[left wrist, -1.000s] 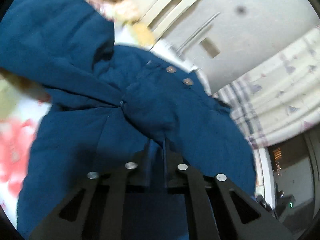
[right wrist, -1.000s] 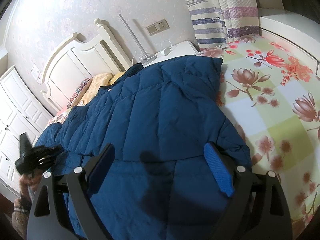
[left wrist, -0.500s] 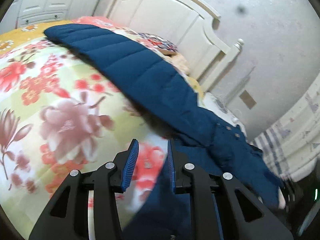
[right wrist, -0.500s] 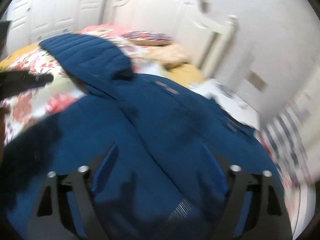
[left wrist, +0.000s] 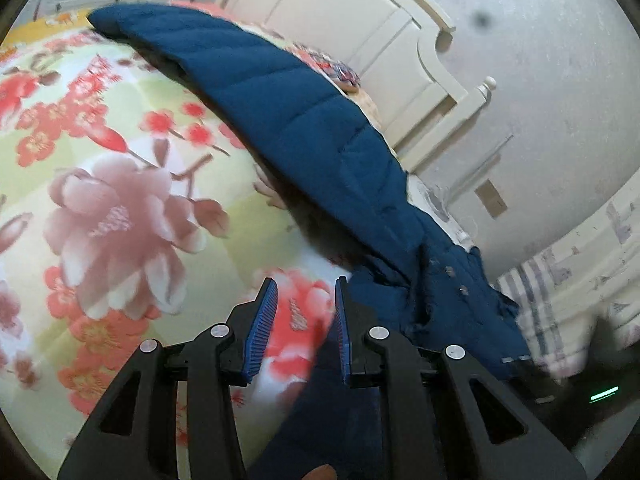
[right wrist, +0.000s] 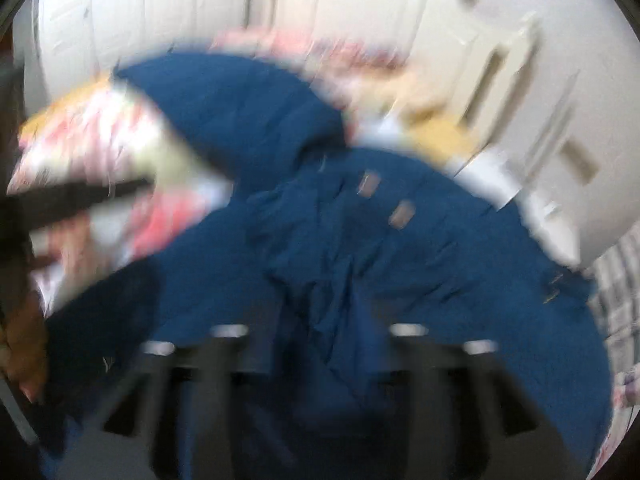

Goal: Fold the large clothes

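The blue padded jacket (left wrist: 304, 128) lies spread across the floral bedspread (left wrist: 120, 200), one sleeve reaching toward the headboard (left wrist: 404, 52). The left gripper (left wrist: 306, 320) hovers at its edge, jaws narrowly parted and empty. The right gripper (right wrist: 320, 344), blurred, has just been opening over the jacket's rumpled middle, gripping nothing.

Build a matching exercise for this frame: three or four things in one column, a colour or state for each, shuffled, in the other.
Things:
1. jacket
2. bedspread
3. headboard
4. left gripper

Colour or state:
A. cream white
B. jaws slightly apart, nothing between them
C. navy blue, quilted
D. floral, pink and red on pale green

Pairs: 1-C, 2-D, 3-A, 4-B
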`<state>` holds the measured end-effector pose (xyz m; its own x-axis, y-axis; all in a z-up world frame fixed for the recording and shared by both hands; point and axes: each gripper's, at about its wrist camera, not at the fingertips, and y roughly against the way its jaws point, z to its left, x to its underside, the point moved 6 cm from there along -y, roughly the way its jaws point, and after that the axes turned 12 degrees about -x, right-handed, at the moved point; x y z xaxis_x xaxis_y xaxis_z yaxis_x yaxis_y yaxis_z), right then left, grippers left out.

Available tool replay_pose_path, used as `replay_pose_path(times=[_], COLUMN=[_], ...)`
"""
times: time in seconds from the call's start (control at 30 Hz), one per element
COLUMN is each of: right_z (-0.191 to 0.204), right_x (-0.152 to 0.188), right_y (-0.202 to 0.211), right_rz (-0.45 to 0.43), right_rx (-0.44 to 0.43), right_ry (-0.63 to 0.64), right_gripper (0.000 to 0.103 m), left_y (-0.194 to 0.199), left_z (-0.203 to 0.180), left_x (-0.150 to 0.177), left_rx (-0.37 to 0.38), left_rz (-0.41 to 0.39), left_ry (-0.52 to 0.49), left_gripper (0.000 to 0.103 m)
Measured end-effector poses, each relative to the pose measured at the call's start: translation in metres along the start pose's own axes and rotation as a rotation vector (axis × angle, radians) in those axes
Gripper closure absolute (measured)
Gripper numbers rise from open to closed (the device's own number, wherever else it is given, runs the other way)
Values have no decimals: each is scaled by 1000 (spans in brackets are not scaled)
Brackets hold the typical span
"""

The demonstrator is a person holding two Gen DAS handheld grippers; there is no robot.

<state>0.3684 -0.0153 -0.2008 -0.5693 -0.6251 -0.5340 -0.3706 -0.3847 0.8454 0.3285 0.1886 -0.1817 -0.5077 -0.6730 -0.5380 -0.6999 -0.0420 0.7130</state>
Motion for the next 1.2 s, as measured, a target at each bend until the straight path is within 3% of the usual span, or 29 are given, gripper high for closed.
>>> replay_pose_path(times=[0.1,0.17,0.23,0.27,0.37,0.43,0.47,0.57,0.67,0.8,0.83,0.9,0.97,1.03,1.1,1.2], right_z=[-5,-7,-13,-19,-48,-65,-71,-74,-73,-75,-73,-74,-76,-78,-84,-100], right_x=[3,3,11,14,32,46,51,56,58,57,56,57,57,57,58,69], right_y=[18,51,76,80,75,59,50,52,51,47,48,49,52,62,83,154], right_rz=[-85,-210,-298,-318,-331,-307,-291,-308,-308,-302,-303,-309,-320,-360,-444,-681], right_rx=[-83,-110,-111,-100,-55,-91,-110,-144,-147,-135,-135,-136,-140,-149,-169,-184], right_ry=[-91,-146,-194,-212,-317,-417,-457,-483,-484,-477,-476,-479,-480,-494,-542,-654], right_gripper=[22,22,21,20,20,20,21,21,21,21,21,21,21,23,28,28], left_y=[11,22,32,33,27,5,-10,-37,-53,-50,-43,-25,1,29,62,93], left_z=[11,34,69,84,146,181,190,200,197,176,167,148,110,60,-13,-118], left_x=[-18,-46,-86,-101,-154,-179,-189,-211,-223,-228,-226,-223,-217,-205,-178,-111], left_rx=[56,77,128,118,35,9,24,178,221,232,248,277,303,355,431,525], left_rz=[44,50,14,-2,-60,-24,6,11,26,-38,-72,-144,-215,-260,-288,-269], left_ry=[62,149,261,297,415,496,505,530,549,457,448,413,310,195,6,-309], left_gripper=[91,91,91,91,91,91,91,91,91,94,100,102,102,102,102,102])
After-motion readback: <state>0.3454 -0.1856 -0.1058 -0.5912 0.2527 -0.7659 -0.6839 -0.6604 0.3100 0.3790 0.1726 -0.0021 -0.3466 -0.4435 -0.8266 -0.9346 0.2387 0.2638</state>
